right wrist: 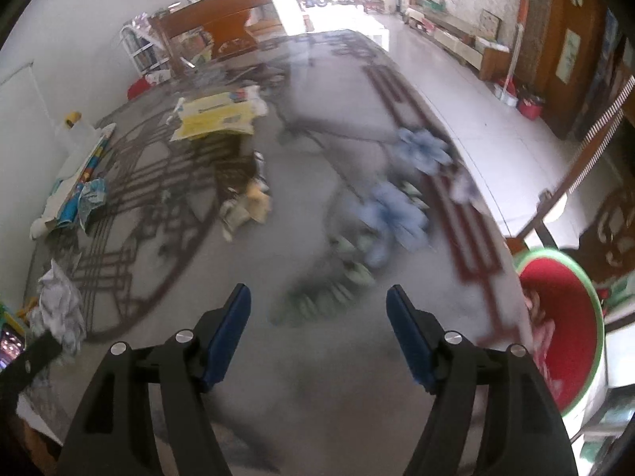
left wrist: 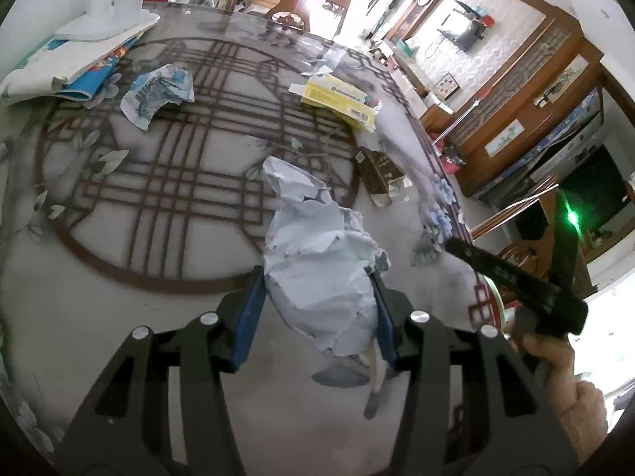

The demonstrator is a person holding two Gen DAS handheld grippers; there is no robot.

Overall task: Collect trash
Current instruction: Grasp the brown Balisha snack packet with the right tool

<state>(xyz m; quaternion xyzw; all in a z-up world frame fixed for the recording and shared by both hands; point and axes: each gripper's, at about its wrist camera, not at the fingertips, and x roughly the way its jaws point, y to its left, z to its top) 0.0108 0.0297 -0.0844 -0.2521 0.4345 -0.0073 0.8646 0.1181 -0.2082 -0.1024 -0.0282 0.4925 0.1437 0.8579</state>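
My left gripper [left wrist: 317, 277] is shut on a crumpled white paper wad [left wrist: 317, 261] and holds it over the patterned table [left wrist: 119, 317]; the wad also shows in the right wrist view [right wrist: 59, 309] at the far left. My right gripper [right wrist: 319, 297] is open and empty above the table, near its right edge. A red bin with a green rim [right wrist: 571, 317] stands beside the table at the right. A crumpled blue-white wrapper [left wrist: 158, 91], a yellow box [left wrist: 341, 99] and a torn brown carton [left wrist: 377, 174] lie on the table.
A stack of books and papers [left wrist: 79, 63] with a white object on top lies at the table's far left. The right gripper's body and the hand holding it [left wrist: 555, 361] show at the right of the left wrist view. Wooden cabinets [left wrist: 516, 91] line the room beyond.
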